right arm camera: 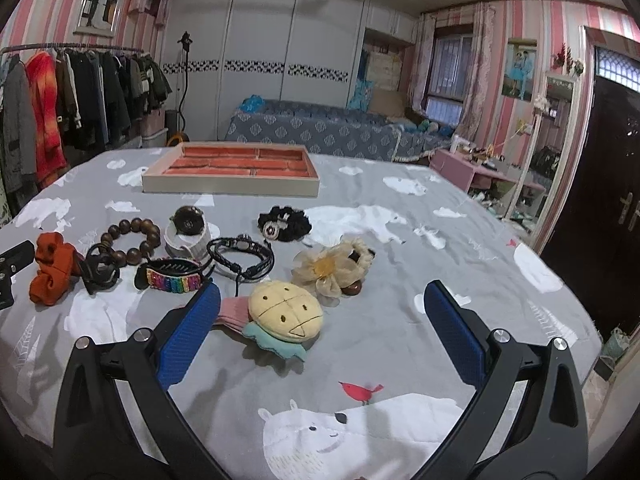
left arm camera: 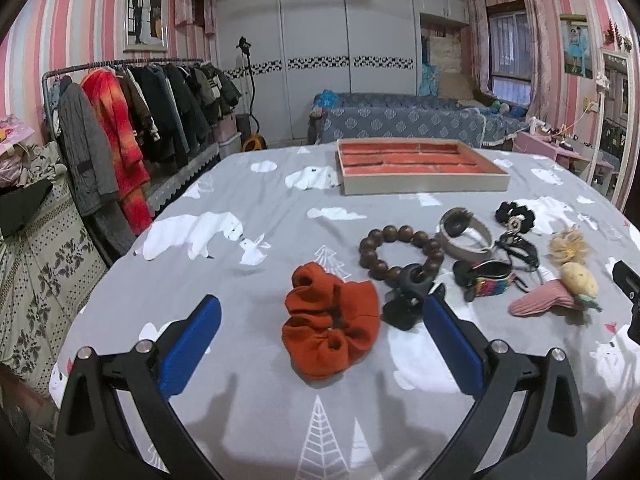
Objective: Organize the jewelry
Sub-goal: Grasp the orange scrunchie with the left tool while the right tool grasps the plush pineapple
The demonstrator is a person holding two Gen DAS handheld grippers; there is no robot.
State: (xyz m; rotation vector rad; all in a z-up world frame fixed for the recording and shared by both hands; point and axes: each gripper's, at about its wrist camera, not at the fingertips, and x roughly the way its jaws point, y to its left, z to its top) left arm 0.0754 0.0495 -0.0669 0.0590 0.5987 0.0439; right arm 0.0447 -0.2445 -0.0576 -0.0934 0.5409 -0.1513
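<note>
We see a bed [left arm camera: 248, 360] under a grey sheet printed with white bears, clouds and line-drawn trees. At its far side sits a shallow rectangular tray [left arm camera: 424, 188], pale beige outside, with an orange-red velvety lining split into long compartments.

Nearer to us the jewelry lies in a loose cluster:
- rust-orange scrunchie [left arm camera: 330, 322], soft ribbed cloth, bunched in folds
- black claw clip [left arm camera: 408, 300], hard plastic, touching the scrunchie's right edge
- bead bracelet [left arm camera: 400, 252], round dark wooden beads in a ring
- watch [left arm camera: 464, 236] with dark round face and pale band
- rainbow beaded clip [right arm camera: 174, 278], black back
- braided black cord bracelet [right arm camera: 242, 258]
- black crocheted scrunchie [right arm camera: 284, 222] with a small square charm
- gauzy cream flower tie [right arm camera: 326, 268] with an amber centre
- plush yellow bun-shaped clip [right arm camera: 286, 316] on pink knit with a teal ruffle

The left tool [left arm camera: 320, 322] hovers low over the sheet, blue ribbed pads spread wide, the orange scrunchie between them, untouched. The right tool [right arm camera: 322, 320] is likewise spread wide; its left pad covers part of the pink knit. Both tools' black frames are cut off at the bottom edge, and no hands show. Fine detail on the watch face is too blurred to read.
</note>
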